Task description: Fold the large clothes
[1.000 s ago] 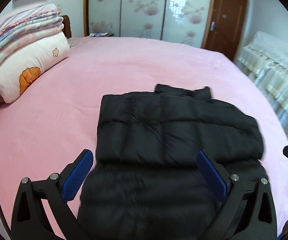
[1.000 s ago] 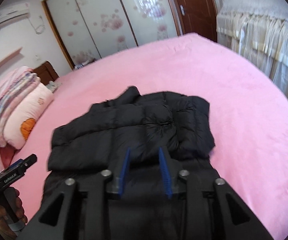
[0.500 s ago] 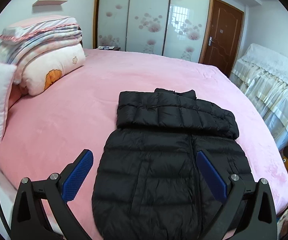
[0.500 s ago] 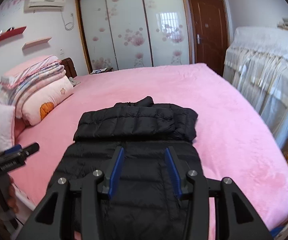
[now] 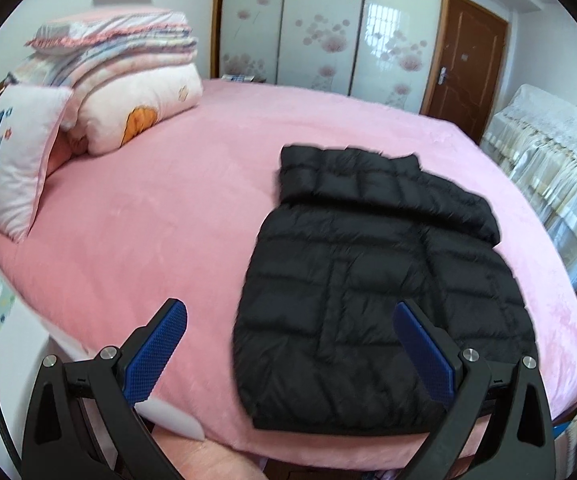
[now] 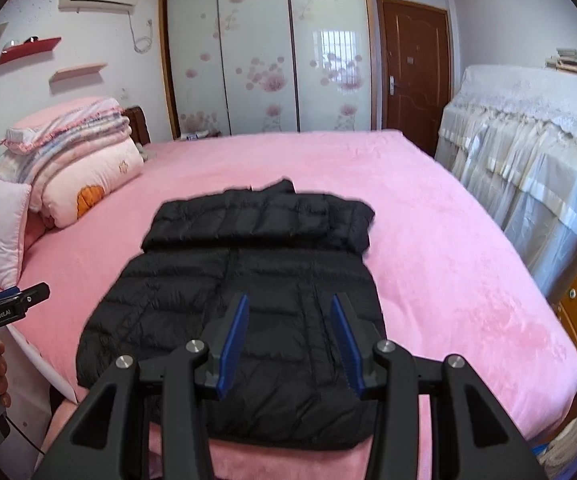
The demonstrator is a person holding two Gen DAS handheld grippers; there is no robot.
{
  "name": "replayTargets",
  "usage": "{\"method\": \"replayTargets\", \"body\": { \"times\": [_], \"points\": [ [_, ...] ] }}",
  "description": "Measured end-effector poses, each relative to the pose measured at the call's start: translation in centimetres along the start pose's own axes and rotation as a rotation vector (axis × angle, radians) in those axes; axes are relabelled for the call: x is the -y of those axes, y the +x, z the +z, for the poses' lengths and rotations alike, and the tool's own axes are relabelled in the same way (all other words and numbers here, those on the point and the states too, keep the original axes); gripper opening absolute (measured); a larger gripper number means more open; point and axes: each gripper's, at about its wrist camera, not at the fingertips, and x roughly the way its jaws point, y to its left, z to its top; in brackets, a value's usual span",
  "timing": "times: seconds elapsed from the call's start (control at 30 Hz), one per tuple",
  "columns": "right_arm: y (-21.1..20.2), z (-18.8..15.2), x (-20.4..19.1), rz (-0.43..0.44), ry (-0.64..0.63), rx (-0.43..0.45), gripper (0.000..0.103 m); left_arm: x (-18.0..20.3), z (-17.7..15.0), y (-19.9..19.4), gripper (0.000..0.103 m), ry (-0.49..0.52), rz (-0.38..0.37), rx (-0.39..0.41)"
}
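Through the left wrist camera I am seeing the left gripper hanging with its jaws spread wide, gripping nothing, above the near edge of the pink bed. The black puffer jacket is lying flat on that bed, sleeves folded across its top.

Through the right wrist camera I am seeing the right gripper hovering with jaws parted over the jacket's near hem, touching nothing.

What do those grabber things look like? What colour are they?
Both are black plastic frames with triangle-shaped holes and shiny silver bolts. The left gripper has wide blue fingers with a bumpy dotted pattern. The right gripper has thin blue fingers with ridged edges. The left one's handle, seen from the right camera, has white lettering and a black cable.
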Motion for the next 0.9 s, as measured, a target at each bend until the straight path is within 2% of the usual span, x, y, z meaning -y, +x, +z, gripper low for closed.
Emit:
{"method": "replayTargets", "body": {
  "times": [0.2,0.33,0.47,0.6,0.8,0.9],
  "points": [
    [3.2,-3.2,1.1,-0.029,0.022,-0.119,0.043,-2.0,-2.2,3.4,0.103,-0.035,-0.001,-0.078],
    [5.4,-5.2,3.0,-0.027,0.082,-0.203,0.043,-3.4,-3.8,6.3,0.103,-0.055,0.011,-0.134],
    [6.7,-6.6,4.9,-0.048,0.131,-0.251,0.043,-4.7,-5.5,9.0,0.103,-0.072,0.013,-0.204],
    [7.7,-8.2,6.9,-0.074,0.167,-0.301,0.046,-6.3,-7.0,11.3,0.103,-0.138,-0.032,-0.292],
    [9.1,-10.4,9.8,-0.083,0.247,-0.366,0.046,-7.8,-8.6,13.3,0.103,-0.236,-0.083,-0.346],
    [9.9,-11.2,10.7,-0.063,0.297,-0.39,0.047,-7.5,-9.0,13.7,0.103,-0.231,-0.097,-0.354]
  ]
}}
